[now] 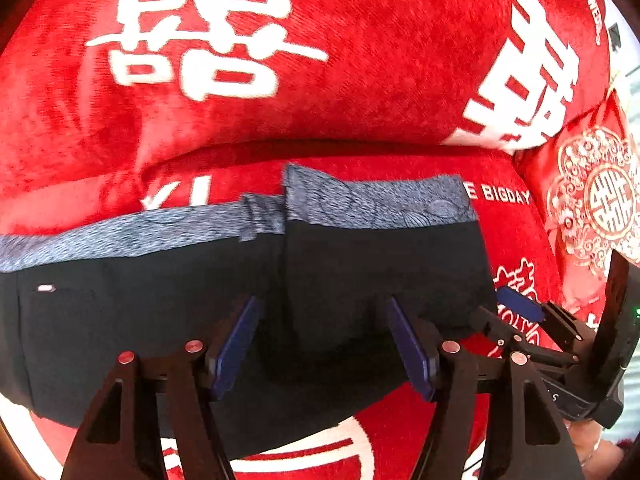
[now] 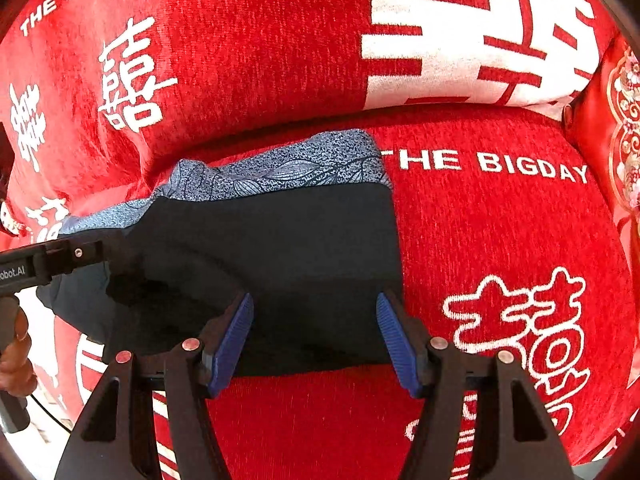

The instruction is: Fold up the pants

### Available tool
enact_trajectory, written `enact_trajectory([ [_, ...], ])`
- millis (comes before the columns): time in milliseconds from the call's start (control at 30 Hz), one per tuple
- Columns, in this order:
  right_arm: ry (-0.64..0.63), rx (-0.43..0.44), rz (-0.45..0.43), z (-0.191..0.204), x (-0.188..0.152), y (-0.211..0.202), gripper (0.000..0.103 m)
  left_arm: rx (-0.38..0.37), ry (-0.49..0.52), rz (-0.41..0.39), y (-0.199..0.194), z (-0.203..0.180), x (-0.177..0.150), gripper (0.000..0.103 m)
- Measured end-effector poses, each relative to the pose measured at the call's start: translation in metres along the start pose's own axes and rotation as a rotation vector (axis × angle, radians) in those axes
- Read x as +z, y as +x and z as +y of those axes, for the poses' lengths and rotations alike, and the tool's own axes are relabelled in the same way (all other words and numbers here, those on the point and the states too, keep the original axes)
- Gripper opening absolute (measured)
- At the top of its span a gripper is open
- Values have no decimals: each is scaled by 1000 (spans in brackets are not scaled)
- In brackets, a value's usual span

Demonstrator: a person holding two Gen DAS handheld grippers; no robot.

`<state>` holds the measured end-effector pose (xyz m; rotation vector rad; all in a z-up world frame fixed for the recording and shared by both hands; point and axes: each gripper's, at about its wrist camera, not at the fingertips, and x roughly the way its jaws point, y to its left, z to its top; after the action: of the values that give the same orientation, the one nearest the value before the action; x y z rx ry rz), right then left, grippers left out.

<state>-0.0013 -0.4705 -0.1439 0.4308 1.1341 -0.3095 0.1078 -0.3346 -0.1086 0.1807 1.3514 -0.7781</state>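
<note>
Here, dark pants (image 1: 168, 320), grey patterned waistband (image 1: 376, 204)

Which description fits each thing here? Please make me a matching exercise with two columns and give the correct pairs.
Things:
1. pants
2. sofa cover
3. left claw
4. patterned band

Descriptions:
A. red with white characters
B. grey-blue with a leaf print, along the far edge of the pants
C. dark, lying flat on the seat
D. open above the dark cloth, blue pads apart

Pairs: 1-C, 2-A, 3-D, 4-B
</note>
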Motion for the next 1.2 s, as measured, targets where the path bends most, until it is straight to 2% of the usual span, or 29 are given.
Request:
enact_trajectory([
  [167, -19, 6, 0, 0, 0, -1, 68, -41, 27, 64, 25, -8, 0, 68],
  [200, -22, 5, 1, 0, 0, 0, 68, -43, 28, 60, 25, -8, -1, 64],
  [233, -23, 4, 0, -1, 0, -1, 68, -46, 30, 55, 24, -8, -3, 45],
  [267, -23, 0, 0, -2, 0, -1, 68, -58, 25, 60, 22, -7, -4, 35],
  [300, -20, 5, 1, -5, 0, -3, 66, -73, 24, 73, 20, -5, -5, 21],
  [367, -13, 23, 10, -8, 0, -5, 61, -128, -3, 68, 12, 1, -6, 20],
  [400, -12, 26, 13, -9, -1, -7, 60, -137, -6, 63, 7, 3, -8, 15],
  [533, -33, 31, 34, -6, -6, -9, 60, -114, 35, 64, 5, -2, -22, 15],
  [633, -52, 114, 37, 5, -8, -14, 60, -74, 53, 83, 16, -2, -37, 15],
  [700, -107, 133, 19, 20, -8, -17, 60, -61, 46, 90, 23, 3, -43, 15],
  [833, -376, 39, -21, 65, -12, -15, 67, -56, 16, 73, 23, 13, -44, 15],
  [867, -484, 9, -28, 79, -17, -12, 68, -41, 13, 64, 19, 15, -43, 15],
  [967, -698, -53, -54, 107, -32, -5, 68, 5, 2, 33, 7, 24, -42, 15],
  [1033, -799, -87, -66, 121, -41, 3, 68, 31, -16, 32, 6, 33, -41, 15],
  [1100, -843, -111, -77, 129, -45, 10, 68, 48, -40, 46, 11, 40, -42, 15],
  [1200, -863, -137, -89, 136, -46, 22, 68, 14, -76, 57, 23, 45, -42, 15],
])
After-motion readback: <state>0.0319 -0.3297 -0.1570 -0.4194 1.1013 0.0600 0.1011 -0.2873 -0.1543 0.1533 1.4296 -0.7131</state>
